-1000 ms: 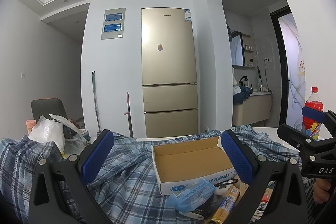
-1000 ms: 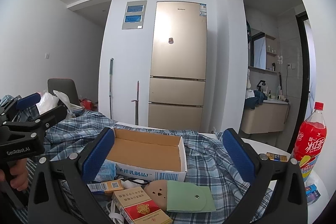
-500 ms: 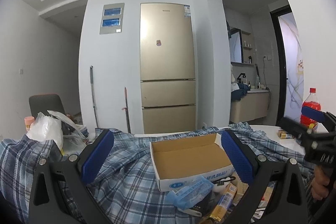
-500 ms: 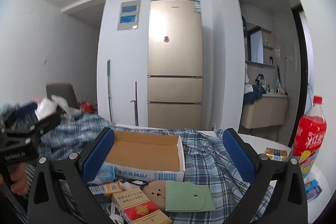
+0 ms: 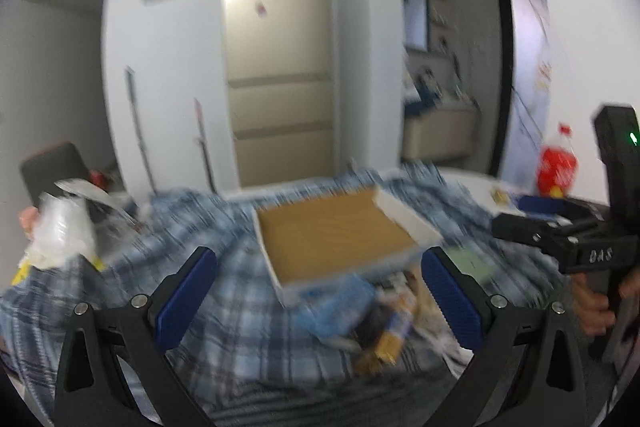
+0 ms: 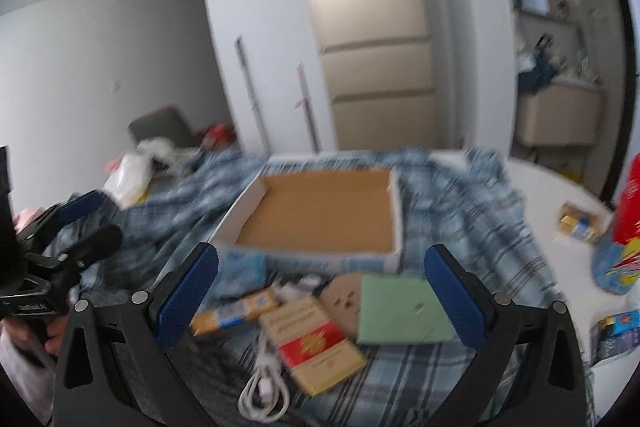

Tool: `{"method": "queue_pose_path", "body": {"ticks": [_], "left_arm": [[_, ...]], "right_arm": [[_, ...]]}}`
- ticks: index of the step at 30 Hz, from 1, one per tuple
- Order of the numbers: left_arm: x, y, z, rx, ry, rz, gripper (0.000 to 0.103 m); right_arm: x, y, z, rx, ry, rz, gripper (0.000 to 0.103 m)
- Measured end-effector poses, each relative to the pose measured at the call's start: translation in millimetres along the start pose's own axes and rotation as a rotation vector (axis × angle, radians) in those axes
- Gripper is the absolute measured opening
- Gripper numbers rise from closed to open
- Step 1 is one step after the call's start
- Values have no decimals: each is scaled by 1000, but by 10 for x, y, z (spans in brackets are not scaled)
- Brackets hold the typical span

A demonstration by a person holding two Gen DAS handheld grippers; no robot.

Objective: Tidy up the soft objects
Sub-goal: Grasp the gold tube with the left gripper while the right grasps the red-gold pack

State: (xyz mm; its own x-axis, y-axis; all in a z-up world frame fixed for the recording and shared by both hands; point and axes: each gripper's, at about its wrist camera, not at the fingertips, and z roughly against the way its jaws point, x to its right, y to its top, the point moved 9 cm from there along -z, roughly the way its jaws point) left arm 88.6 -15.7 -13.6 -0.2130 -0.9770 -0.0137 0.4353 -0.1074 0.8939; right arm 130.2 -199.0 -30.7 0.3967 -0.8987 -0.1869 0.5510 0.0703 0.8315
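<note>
A blue plaid shirt (image 6: pixel 472 203) lies spread over the table, also in the left wrist view (image 5: pixel 224 267). An empty cardboard box (image 6: pixel 320 215) sits on it, also in the left wrist view (image 5: pixel 336 231). In front of the box lie a green pouch (image 6: pixel 400 307), a red and gold carton (image 6: pixel 316 343), a white cable (image 6: pixel 264 391) and a blue tissue pack (image 5: pixel 340 307). My left gripper (image 5: pixel 320 299) is open and empty above the shirt. My right gripper (image 6: pixel 320 295) is open and empty above the small items. Both views are blurred.
A red soda bottle (image 5: pixel 558 167) stands at the table's right edge. A white plastic bag (image 5: pixel 60 235) sits at the left. Small packets (image 6: pixel 576 223) lie on the white table (image 6: pixel 532 183) at the right. A fridge (image 5: pixel 280 67) stands behind.
Both grippers have tilted down and risen, so the box and the items in front of it now show from above. Both stay open.
</note>
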Motion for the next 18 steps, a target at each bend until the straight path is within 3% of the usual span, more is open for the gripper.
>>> {"method": "queue_pose_path", "body": {"ticks": [2,6,11,13,18], "left_arm": [[117,-145,-139,-113,-51,-53,103],[250,-366,-331,-217,-98,-122,99],[436,-615,-518,-310,-144,-204,91],[489,-672,-554,-342,-166,-216,80],[601,-758,-716,-397,-207,-245,78]], "right_arm": [[-3,-104,-92,-77,46,9,101],[1,-358,-349,-222,88,44,87],[19,-654,-620,-364,107,95,77],[1,-751,-692,-409,138,105,77],[-45,-863,-800,-475,188,126,77]]}}
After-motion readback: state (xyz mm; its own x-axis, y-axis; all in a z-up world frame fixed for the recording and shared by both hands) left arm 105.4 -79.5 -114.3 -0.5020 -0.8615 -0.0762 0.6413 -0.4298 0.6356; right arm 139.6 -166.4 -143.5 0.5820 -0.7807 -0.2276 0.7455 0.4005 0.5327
